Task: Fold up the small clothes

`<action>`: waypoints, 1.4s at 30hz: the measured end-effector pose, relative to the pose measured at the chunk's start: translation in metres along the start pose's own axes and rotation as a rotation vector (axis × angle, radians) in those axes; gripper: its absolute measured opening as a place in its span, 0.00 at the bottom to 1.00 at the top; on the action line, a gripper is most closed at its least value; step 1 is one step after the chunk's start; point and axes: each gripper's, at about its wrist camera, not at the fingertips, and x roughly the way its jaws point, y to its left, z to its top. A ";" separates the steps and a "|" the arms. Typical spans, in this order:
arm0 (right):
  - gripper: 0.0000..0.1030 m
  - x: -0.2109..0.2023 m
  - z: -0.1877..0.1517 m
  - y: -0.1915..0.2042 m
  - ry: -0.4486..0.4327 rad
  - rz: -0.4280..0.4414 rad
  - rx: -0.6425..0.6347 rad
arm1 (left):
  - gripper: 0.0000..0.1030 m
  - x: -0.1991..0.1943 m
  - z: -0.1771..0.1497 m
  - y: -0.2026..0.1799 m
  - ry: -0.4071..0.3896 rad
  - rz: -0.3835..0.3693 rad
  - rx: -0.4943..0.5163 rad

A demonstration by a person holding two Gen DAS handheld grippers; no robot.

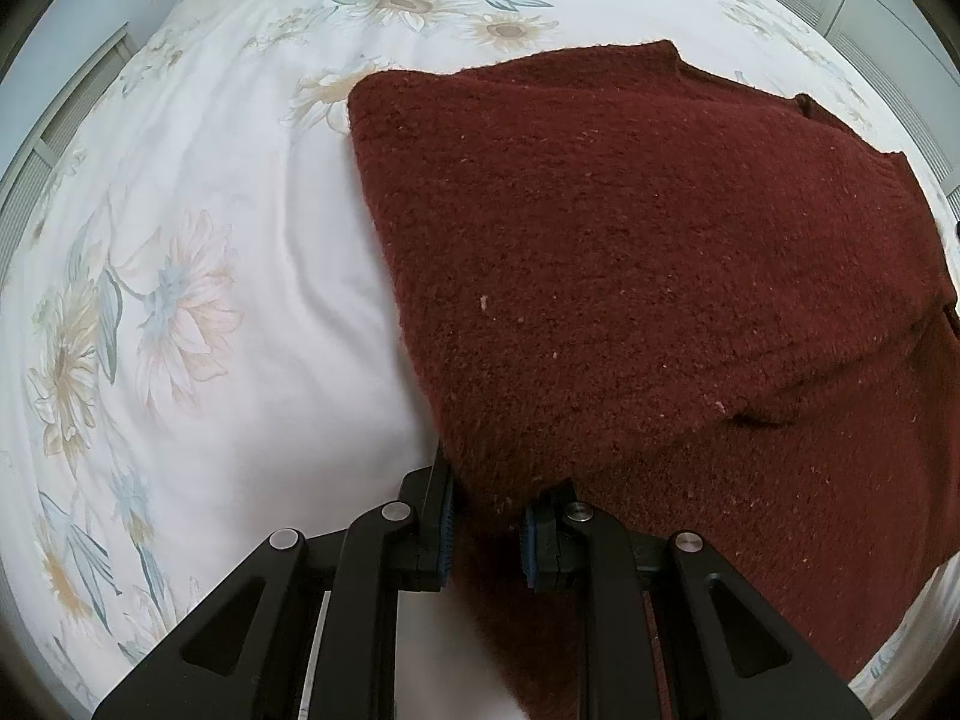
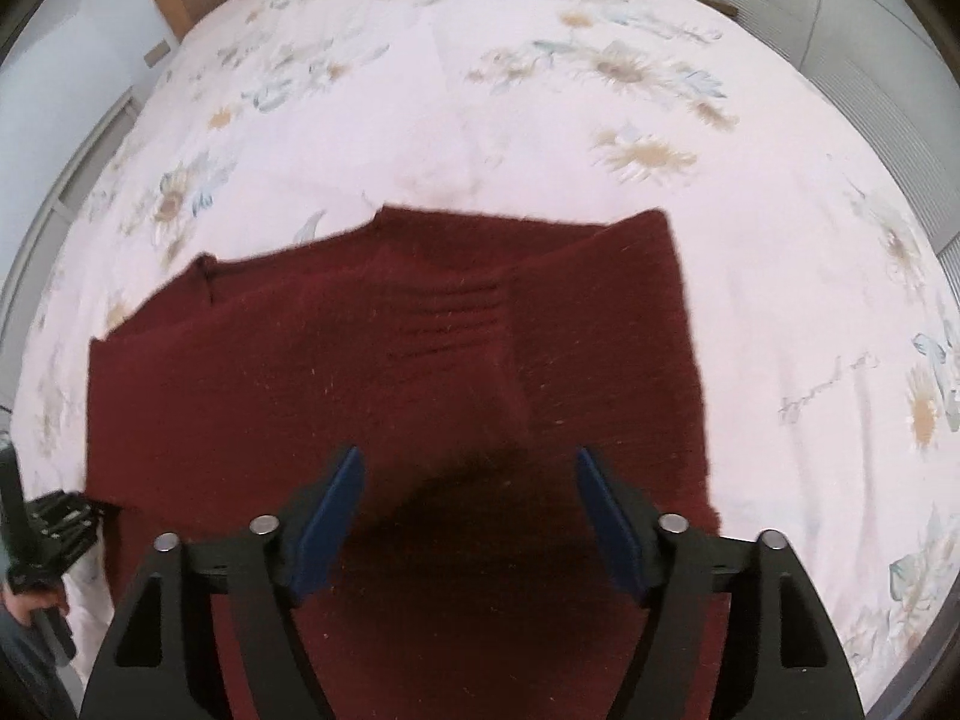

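A dark red knitted sweater (image 1: 630,252) lies partly folded on a floral bedsheet (image 1: 210,240). My left gripper (image 1: 489,516) is shut on the sweater's near left edge, and red fabric bunches between its blue-padded fingers (image 1: 441,531). In the right wrist view the same sweater (image 2: 300,372) spreads below, with a folded layer on its right side. My right gripper (image 2: 471,480) hovers over the near part of the sweater, its blue pads (image 2: 333,516) wide apart with nothing between them. The left gripper (image 2: 54,522) shows at the far left edge, at the sweater's corner.
The white floral sheet (image 2: 480,120) covers the whole bed around the sweater. A wooden headboard (image 2: 180,0) stands at the far end. Pale walls and cabinet fronts (image 1: 888,6) border the bed. A person's hand (image 2: 27,603) holds the left gripper's handle.
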 end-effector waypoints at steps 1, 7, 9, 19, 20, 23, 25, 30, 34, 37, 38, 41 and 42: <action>0.76 -0.001 0.001 -0.002 0.001 0.010 0.009 | 0.15 0.000 0.000 0.000 0.000 0.001 0.001; 0.76 0.027 0.005 -0.013 0.066 -0.020 0.037 | 0.15 -0.001 0.000 0.001 0.001 -0.002 -0.003; 0.76 0.044 0.004 -0.019 0.105 -0.029 0.060 | 0.15 -0.001 -0.001 0.001 0.003 -0.001 0.001; 0.14 0.065 0.002 0.011 0.094 0.071 -0.025 | 0.15 0.003 0.000 -0.003 0.006 0.011 0.009; 0.14 0.062 0.002 0.015 0.086 0.078 -0.038 | 0.15 0.003 0.000 -0.003 0.006 0.011 0.008; 0.12 0.044 -0.002 0.019 0.019 0.053 -0.072 | 0.15 0.002 0.000 -0.003 0.008 0.010 0.009; 0.12 0.032 -0.007 0.013 -0.011 0.066 -0.054 | 0.15 0.002 0.000 -0.004 0.008 0.012 0.014; 0.12 0.032 -0.019 0.006 0.002 0.026 -0.061 | 0.15 0.004 0.000 -0.008 0.013 0.025 0.024; 0.15 0.048 -0.024 0.004 0.009 0.024 -0.056 | 0.15 0.006 0.001 -0.010 0.014 0.042 0.018; 0.33 0.046 -0.028 0.002 -0.004 -0.004 -0.069 | 0.16 0.004 0.001 -0.011 0.013 0.050 0.009; 0.39 0.044 -0.029 0.000 -0.008 -0.023 -0.074 | 0.16 0.002 0.001 -0.011 0.012 0.054 0.009; 0.58 0.034 -0.030 -0.004 -0.032 -0.061 -0.085 | 0.17 -0.006 0.002 -0.015 0.017 0.085 0.015; 0.62 0.029 -0.030 -0.007 -0.038 -0.073 -0.088 | 0.18 -0.009 0.007 -0.013 0.019 0.087 0.010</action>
